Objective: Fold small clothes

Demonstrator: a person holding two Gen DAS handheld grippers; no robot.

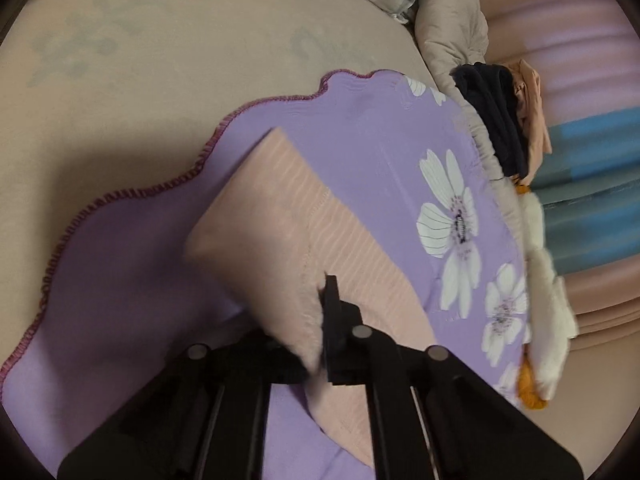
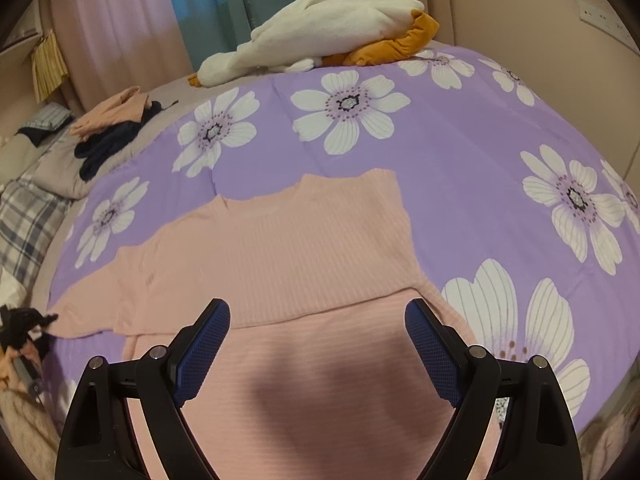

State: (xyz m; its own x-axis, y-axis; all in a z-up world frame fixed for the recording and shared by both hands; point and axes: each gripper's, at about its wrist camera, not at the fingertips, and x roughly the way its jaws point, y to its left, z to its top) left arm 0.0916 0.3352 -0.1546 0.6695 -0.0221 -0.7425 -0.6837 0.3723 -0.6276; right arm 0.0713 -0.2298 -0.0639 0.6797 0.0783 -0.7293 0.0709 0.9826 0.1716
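Pink ribbed sweater [image 2: 280, 256] is lying flat on the purple flowered blanket [image 2: 460, 184], its hem folded up. Left gripper [image 1: 326, 292] is clamping the sleeve [image 1: 280, 216]; right gripper [image 2: 318, 340] is hovering wide apart above it. At twelve o'clock, a white plush duck [image 2: 320, 28] is lying.

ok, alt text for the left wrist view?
The left gripper, shut, pinches the edge of a pink ribbed top lying on a purple floral blanket. Dark and peach clothes sit piled at the bed's far edge.
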